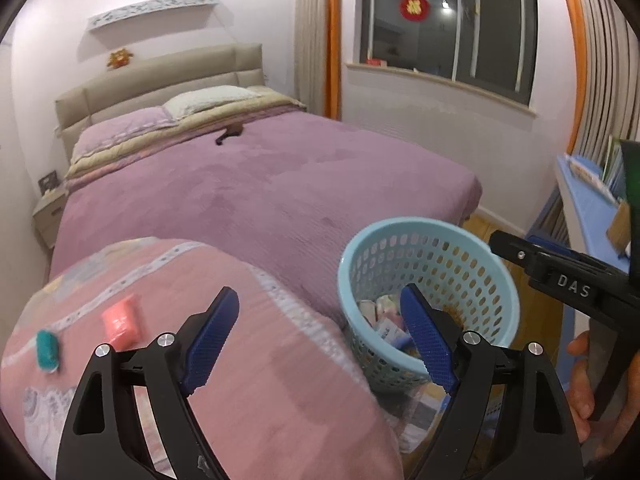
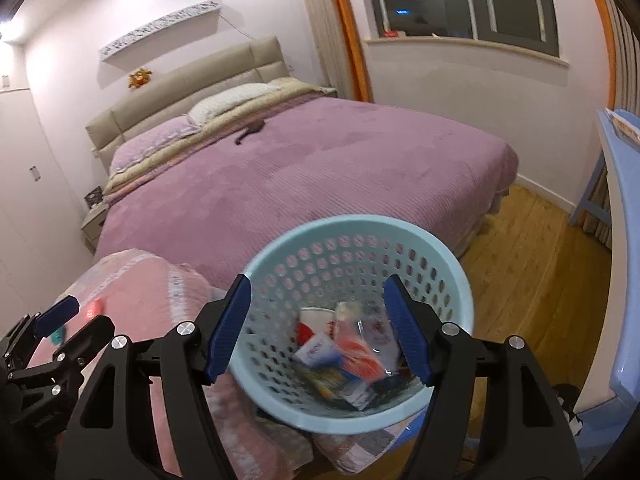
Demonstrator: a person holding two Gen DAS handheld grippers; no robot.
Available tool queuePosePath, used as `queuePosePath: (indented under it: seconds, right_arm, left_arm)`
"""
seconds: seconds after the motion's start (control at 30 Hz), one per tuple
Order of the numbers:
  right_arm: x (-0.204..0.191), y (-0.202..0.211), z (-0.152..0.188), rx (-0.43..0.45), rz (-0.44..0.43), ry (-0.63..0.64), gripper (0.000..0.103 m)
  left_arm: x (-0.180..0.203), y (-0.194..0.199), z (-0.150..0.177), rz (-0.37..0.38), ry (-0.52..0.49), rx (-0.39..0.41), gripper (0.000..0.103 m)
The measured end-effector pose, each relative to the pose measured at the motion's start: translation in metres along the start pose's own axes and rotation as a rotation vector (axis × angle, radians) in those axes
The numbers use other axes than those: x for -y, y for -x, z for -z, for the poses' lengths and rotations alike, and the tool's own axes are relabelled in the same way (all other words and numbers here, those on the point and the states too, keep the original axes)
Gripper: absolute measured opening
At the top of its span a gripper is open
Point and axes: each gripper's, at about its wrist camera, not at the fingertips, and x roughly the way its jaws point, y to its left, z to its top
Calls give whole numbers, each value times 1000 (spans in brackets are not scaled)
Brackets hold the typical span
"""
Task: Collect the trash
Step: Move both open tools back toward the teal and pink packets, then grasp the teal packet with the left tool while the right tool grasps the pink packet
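A: How many bits of trash lie outside the basket?

B: Two, both on the folded pink quilt [image 1: 224, 360] at the foot of the bed [image 1: 280, 184]: one pink packet [image 1: 120, 322] and one teal packet [image 1: 48, 349], near each other but apart.

A: And the basket?

B: One light-blue basket [image 2: 352, 232] with a perforated wall, just beside the quilt. From the right wrist view it holds several wrappers [image 2: 344, 356] in a heap; I cannot count them exactly.

A: The two grippers?

B: The left gripper [image 1: 320, 336] has its two blue pads spread wide with nothing between them, one over the quilt, the other in front of the basket. The right gripper [image 2: 316, 328] is likewise spread wide and holds nothing, framing the basket's mouth.

A: Anything else on the bed?

B: Two pillows [image 1: 200, 102] by the headboard and one small dark object [image 1: 229, 135] on the purple cover.
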Motion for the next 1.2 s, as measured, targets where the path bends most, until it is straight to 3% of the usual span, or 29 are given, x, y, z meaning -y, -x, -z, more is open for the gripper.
queuePosePath:
  seconds: [0.27,0.47,0.63,0.87,1.2]
  right_arm:
    - [-70,42,4,59,-126,102,65]
    - [-132,51,19,37,-206,198,65]
    - [-181,41,29,10,-255,273,66]
    - [-244,1,44,-19,-313,333,66]
    - [-313,-41,62,-37,-346,466,65]
  left_arm:
    - [-49,84,20,-73,100,101,81]
    - [-123,136,44,-189,230,129,81]
    - [-183,156,62,-262,317,120,81]
    - [-246,145,85,-328,380,50,81]
    - [-290,76,93,-294,445,-62,80]
